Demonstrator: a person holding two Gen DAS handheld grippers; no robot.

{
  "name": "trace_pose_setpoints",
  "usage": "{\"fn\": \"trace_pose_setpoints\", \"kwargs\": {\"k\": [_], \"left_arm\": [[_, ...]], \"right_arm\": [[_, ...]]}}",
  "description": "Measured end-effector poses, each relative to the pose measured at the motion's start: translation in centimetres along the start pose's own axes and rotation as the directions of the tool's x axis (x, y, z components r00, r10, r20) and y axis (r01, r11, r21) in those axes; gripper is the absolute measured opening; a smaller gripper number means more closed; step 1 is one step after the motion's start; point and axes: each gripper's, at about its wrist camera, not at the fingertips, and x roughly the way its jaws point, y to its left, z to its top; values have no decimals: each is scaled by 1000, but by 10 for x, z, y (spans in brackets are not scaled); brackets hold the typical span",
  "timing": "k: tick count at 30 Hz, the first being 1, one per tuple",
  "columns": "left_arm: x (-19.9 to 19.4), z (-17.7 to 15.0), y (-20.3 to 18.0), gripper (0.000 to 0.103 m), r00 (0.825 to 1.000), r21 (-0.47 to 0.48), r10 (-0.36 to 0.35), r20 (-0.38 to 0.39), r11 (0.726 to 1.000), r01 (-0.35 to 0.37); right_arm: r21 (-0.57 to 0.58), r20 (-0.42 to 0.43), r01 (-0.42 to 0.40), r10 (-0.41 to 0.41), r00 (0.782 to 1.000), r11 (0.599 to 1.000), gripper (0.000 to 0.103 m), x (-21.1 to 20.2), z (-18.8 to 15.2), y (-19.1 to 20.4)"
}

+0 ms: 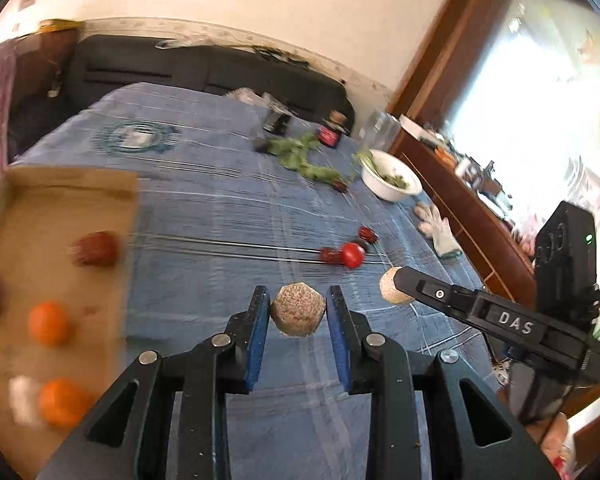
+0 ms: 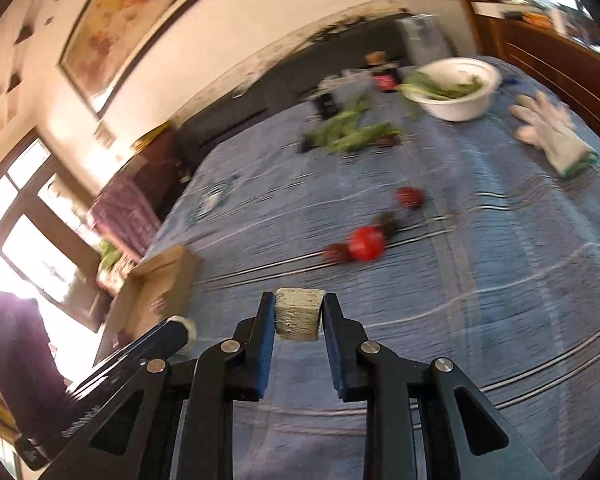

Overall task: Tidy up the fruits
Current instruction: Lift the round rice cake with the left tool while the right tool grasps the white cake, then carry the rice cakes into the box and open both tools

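Observation:
My left gripper (image 1: 298,312) is shut on a tan hexagonal grain cake (image 1: 298,315), held above the blue cloth. My right gripper (image 2: 299,316) is shut on a second tan grain cake (image 2: 300,314); it also shows in the left wrist view (image 1: 396,290) at the right. A cardboard tray (image 1: 60,208) at the left holds two oranges (image 1: 49,323), a red fruit (image 1: 96,249) and a dark piece at its edge. A red tomato (image 1: 353,255) and dark red dates (image 1: 367,234) lie on the cloth ahead; the tomato also shows in the right wrist view (image 2: 365,243).
A white bowl (image 1: 392,176) with greens stands at the far right, loose greens (image 1: 300,156) beside it. White gloves (image 1: 440,228) lie near the table's right edge. Jars and small packets (image 1: 332,130) stand at the back. A wooden sideboard (image 1: 468,200) runs along the right.

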Motion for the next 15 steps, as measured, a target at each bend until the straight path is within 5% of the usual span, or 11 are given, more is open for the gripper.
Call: {"fn": "trace_pose_setpoints", "kwargs": {"k": [6, 10, 15], "left_arm": [[-55, 16, 75, 28, 981, -71, 194, 22, 979, -192], [-54, 28, 120, 28, 953, -102, 300, -32, 948, -302], [-34, 47, 162, 28, 931, -143, 345, -117, 922, -359]], "right_arm": [[-123, -68, -108, 100, 993, 987, 26, 24, -15, 80], [-215, -119, -138, 114, 986, 967, 26, 48, -27, 129], [-316, -168, -124, 73, 983, 941, 26, 89, -34, 170]]}}
